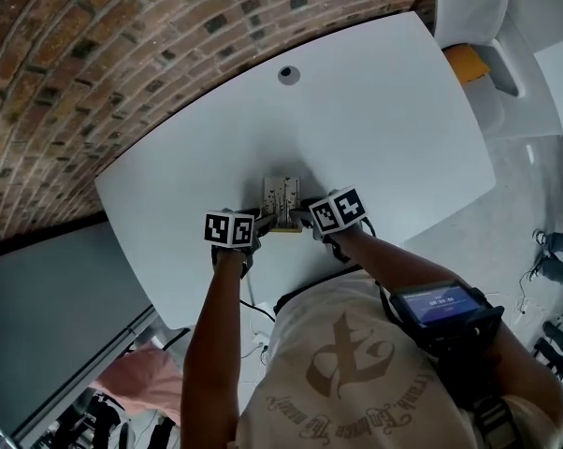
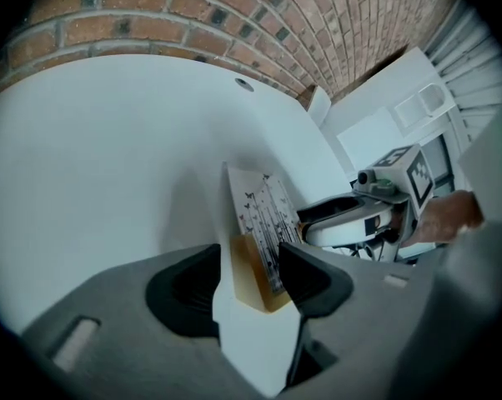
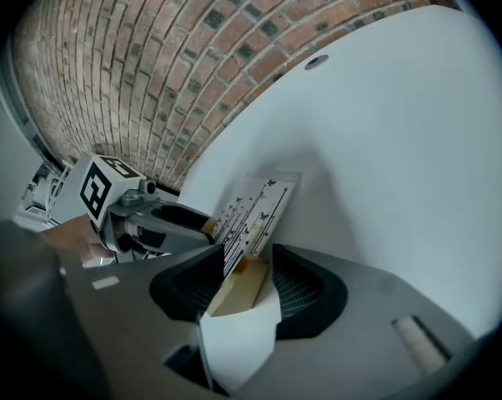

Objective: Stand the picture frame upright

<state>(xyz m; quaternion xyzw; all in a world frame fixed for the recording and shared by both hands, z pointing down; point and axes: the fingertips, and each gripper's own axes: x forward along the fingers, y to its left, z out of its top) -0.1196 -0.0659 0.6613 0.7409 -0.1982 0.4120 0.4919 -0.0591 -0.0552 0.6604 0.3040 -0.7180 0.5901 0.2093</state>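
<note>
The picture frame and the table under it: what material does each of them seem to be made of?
The picture frame: probably light wood, unvarnished or matt; its edge shows a tan, honey colour. Its front bears a white printed sheet, paper or card. The table: smooth white top, likely laminate or painted board; matt, without grain.

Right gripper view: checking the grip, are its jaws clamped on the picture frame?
No, on the right gripper the jaws stand apart with the picture frame between them.

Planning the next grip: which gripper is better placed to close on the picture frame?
Right, narrowly. Both stand open astride the picture frame; the right gripper has its wooden edge deeper between the jaws, the left gripper only a corner.
</note>
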